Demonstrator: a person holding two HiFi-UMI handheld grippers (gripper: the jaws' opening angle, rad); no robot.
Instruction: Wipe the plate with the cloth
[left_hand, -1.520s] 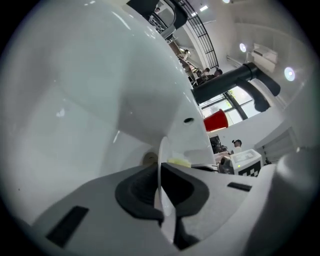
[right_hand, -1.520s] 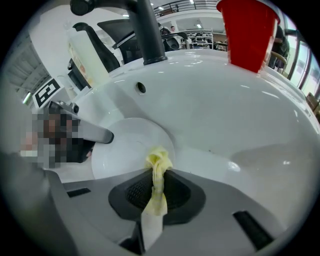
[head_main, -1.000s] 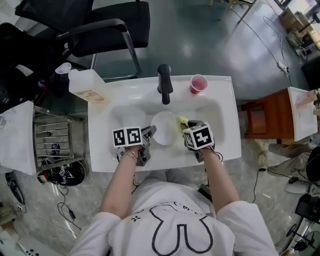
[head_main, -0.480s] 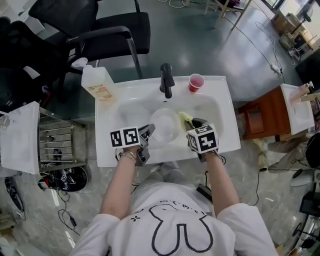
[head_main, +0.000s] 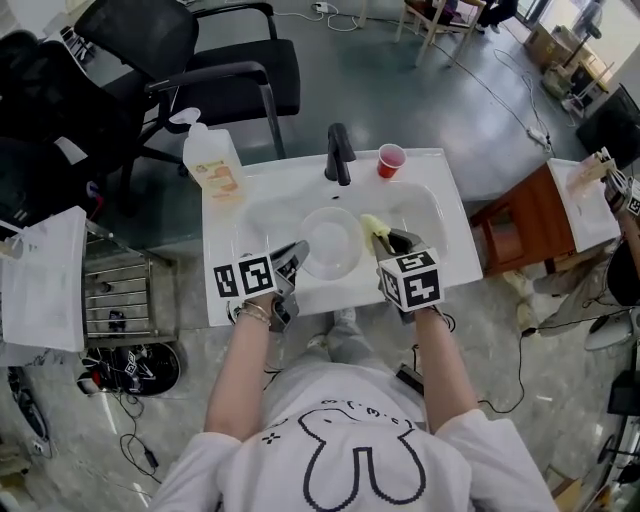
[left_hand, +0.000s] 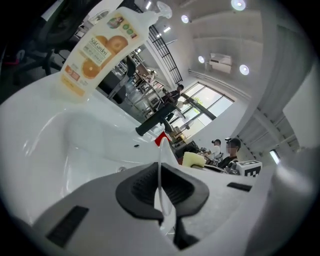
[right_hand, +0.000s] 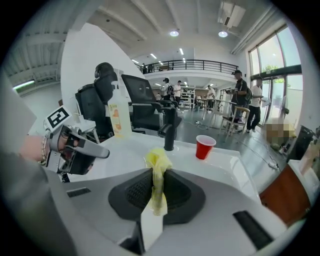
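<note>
Two grippers are working over a white sink (head_main: 458, 240). The left gripper (head_main: 297, 256) is clamping the near left edge of a clear plate (head_main: 332, 243), its jaws pressed tight on the thin rim (left_hand: 160, 167). It is holding the plate over the middle of the basin, in front of the black tap (head_main: 340, 155). The right gripper (head_main: 386, 241) is pinching a yellow cloth (head_main: 373, 228), and a bunched fold of the cloth is sticking up from between the closed jaws (right_hand: 157, 172). The cloth is sitting just at the plate's right edge; whether the two are touching cannot be told.

Nothing is showing on the plate itself, and the basin floor is showing through it. A red cup (head_main: 391, 160) is standing upright on the back rim, just right of the tap. From above its inside is looking red, and whether it is holding any liquid cannot be told. A pale bottle (head_main: 213, 160) with an orange label and a pump top is standing upright at the sink's back left corner; its fill level is not readable. Behind the sink, a black chair (head_main: 215, 65) is standing on the grey floor.
</note>
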